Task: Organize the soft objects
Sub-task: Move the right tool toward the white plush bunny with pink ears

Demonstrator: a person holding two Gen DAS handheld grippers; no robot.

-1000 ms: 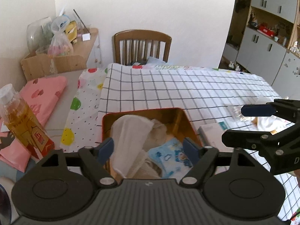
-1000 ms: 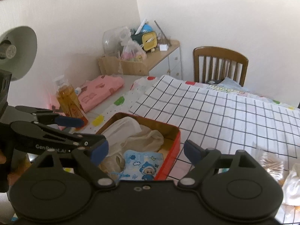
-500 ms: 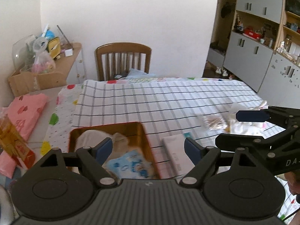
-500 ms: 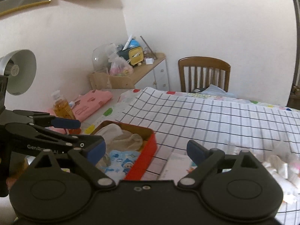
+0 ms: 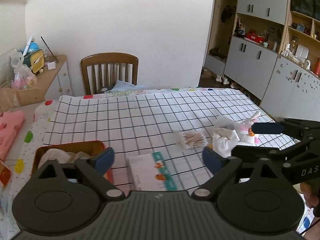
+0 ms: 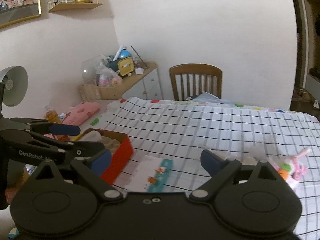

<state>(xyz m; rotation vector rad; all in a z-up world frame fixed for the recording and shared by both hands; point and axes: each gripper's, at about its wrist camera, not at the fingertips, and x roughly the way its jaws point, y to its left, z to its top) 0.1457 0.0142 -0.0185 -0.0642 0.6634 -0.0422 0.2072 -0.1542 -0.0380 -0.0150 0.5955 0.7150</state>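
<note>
Left wrist view first: we see the left gripper [image 5: 158,157] with its jaws spread wide and nothing between them; they have just been opening further. A second ago these jaws hung right over the red, rectangular metal tin [image 5: 60,150] holding pale folded cloths [image 5: 60,155]; now that tin has slid to the lower left of the picture, partly hidden behind the left jaw. What lies under the gap now is a flat white packet with a teal strip [image 5: 150,170] on the white, black-gridded tablecloth surface [image 5: 130,120]. Further right a clear bag of cotton swabs [image 5: 192,140] and a crumpled white cloth bundle [image 5: 224,140] have come into sight (both were mostly outside the picture a second ago), with a small pink and white plush toy [image 5: 250,124] just beyond them. The right gripper [image 5: 260,140] reaches in from the right edge, close to that toy.

In the right wrist view, the right gripper's [image 6: 156,160] jaws are also released and bare, having just widened a little. The tin [image 6: 120,150] has moved from under them to their left, and the plush toy [image 6: 292,166], blurred, now shows at the right. The brown wooden chair [image 6: 196,80] stands behind the surface.
</note>
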